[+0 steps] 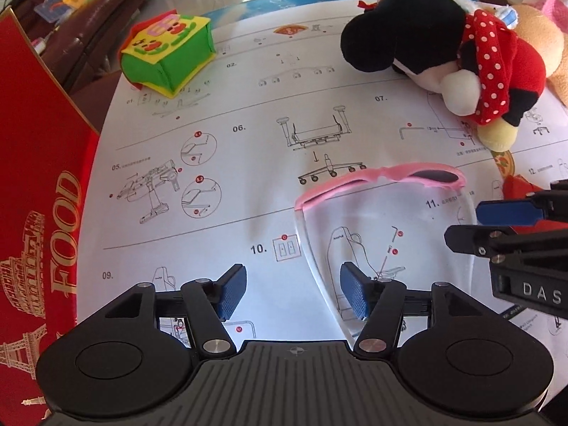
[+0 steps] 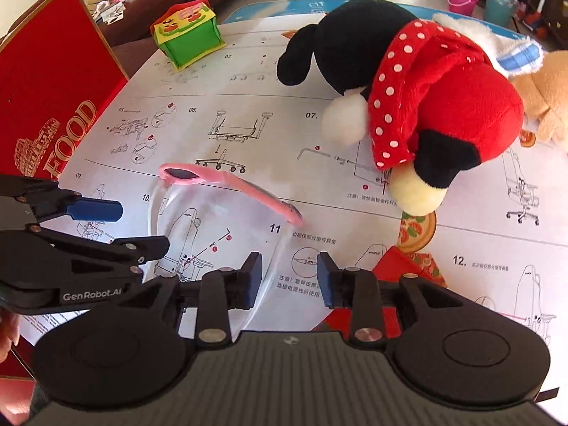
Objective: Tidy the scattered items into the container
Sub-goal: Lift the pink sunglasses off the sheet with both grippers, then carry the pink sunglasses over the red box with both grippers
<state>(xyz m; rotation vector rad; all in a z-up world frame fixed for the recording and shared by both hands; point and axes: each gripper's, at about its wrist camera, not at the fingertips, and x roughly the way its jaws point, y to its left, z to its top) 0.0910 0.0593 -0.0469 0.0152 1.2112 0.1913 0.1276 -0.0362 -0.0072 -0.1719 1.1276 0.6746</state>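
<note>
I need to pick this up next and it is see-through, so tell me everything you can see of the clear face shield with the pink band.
The face shield is a curved sheet of clear, glossy plastic with a pink headband along its far edge, dark padding inside the band. It lies on the printed instruction sheet, whose drawings show through it. The left gripper stands open at its near edge, one pad over the plastic. The right gripper straddles its other edge; whether it pinches is unclear.

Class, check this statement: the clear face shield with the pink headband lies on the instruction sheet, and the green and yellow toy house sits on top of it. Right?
Not quite. In the left wrist view the toy house stands apart from the face shield, farther back on the instruction sheet.
</note>
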